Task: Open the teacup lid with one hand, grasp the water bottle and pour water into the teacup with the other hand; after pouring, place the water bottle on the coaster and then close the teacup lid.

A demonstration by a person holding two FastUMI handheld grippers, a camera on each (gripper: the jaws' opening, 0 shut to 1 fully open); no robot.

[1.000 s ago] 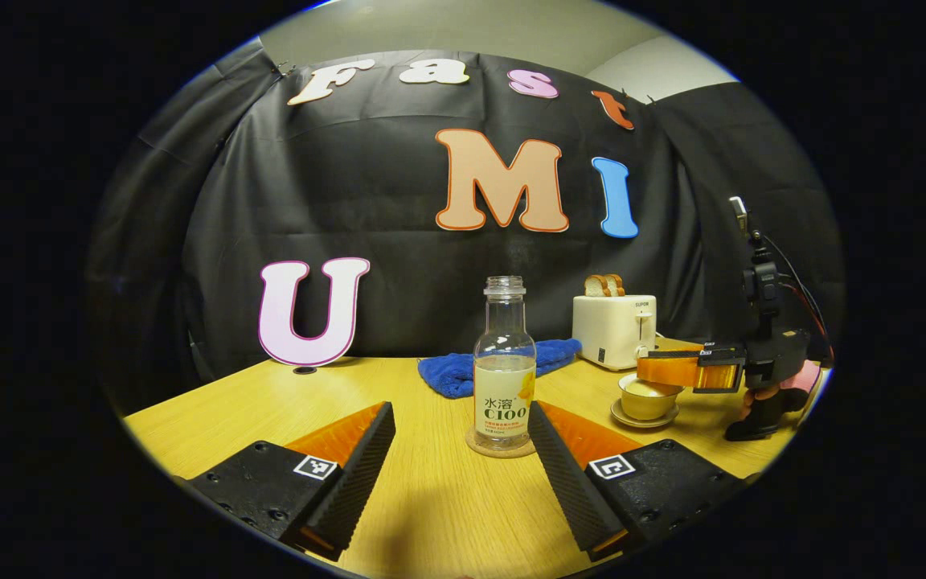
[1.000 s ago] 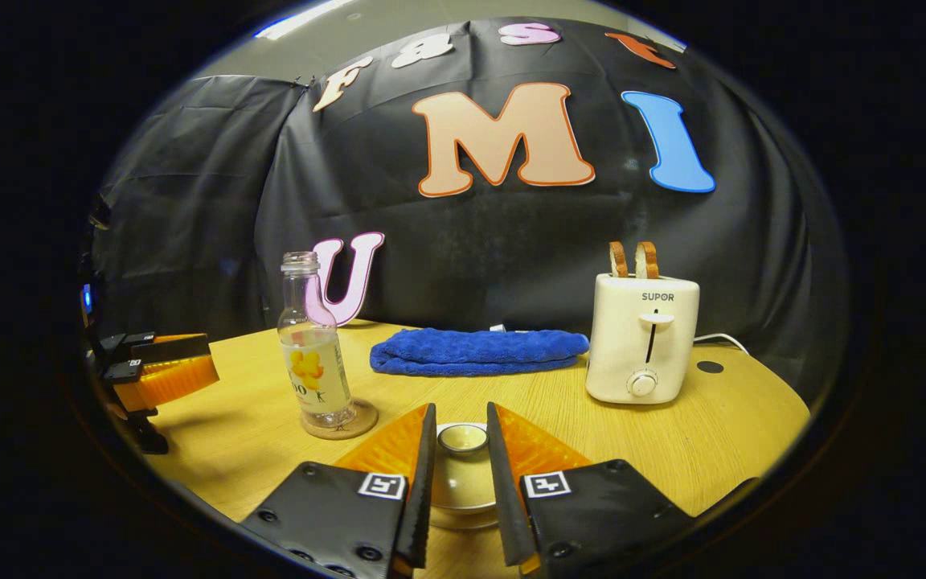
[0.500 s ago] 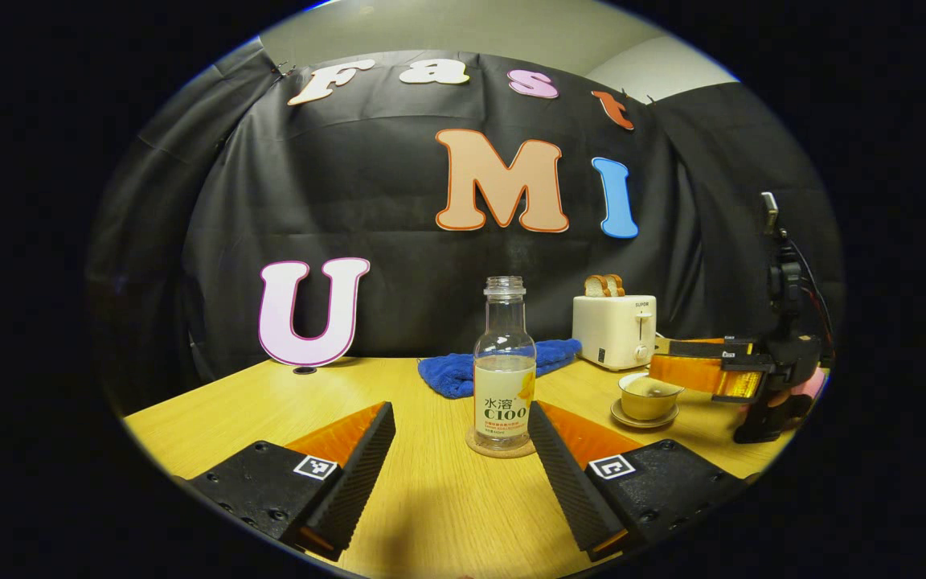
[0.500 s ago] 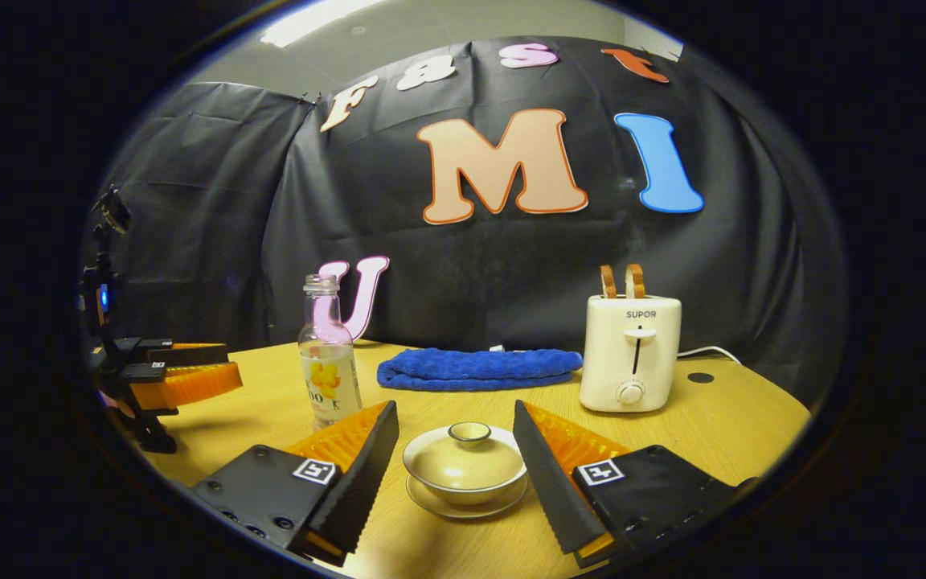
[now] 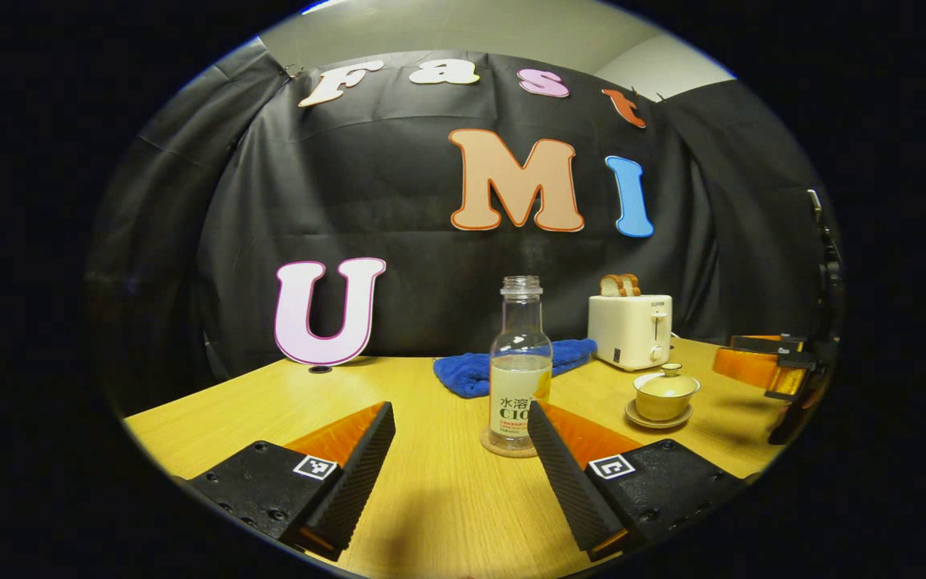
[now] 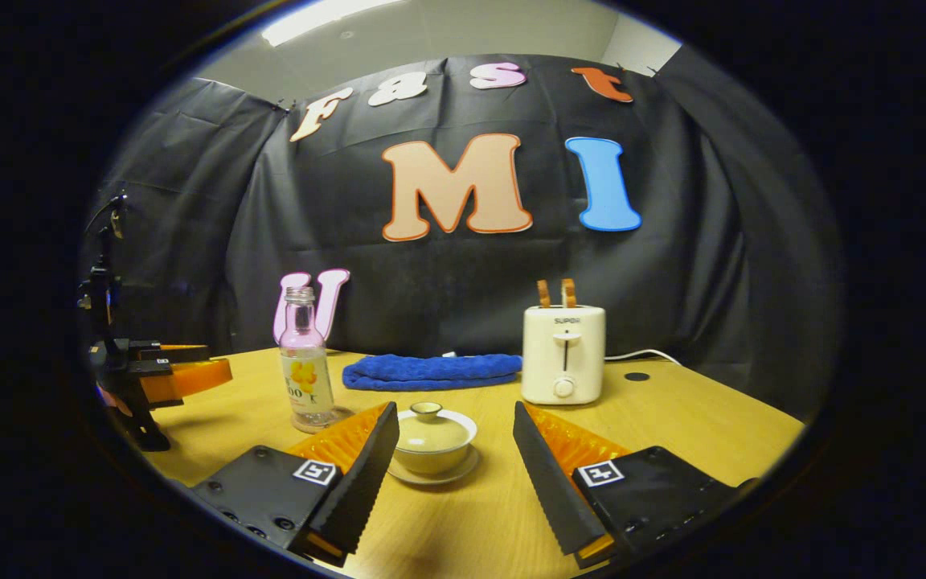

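stage: looks finished | water bottle (image 5: 520, 378) upright on coaster (image 5: 509, 445) | lid (image 6: 431, 427) seated on teacup (image 6: 432, 452), counter (image 6: 672, 418) | left fingers (image 5: 463, 458) spread, empty | right fingers (image 6: 453, 466) spread, empty | left: nothing

Left hand-held gripper (image 5: 456, 438): two wedge-shaped fingers with ribbed inner faces, mounted on black blocks dotted with screws, each block bearing a small square black-and-white marker. Right hand-held gripper (image 6: 451, 450) has the same build: ribbed wedges, screwed black blocks, square markers.
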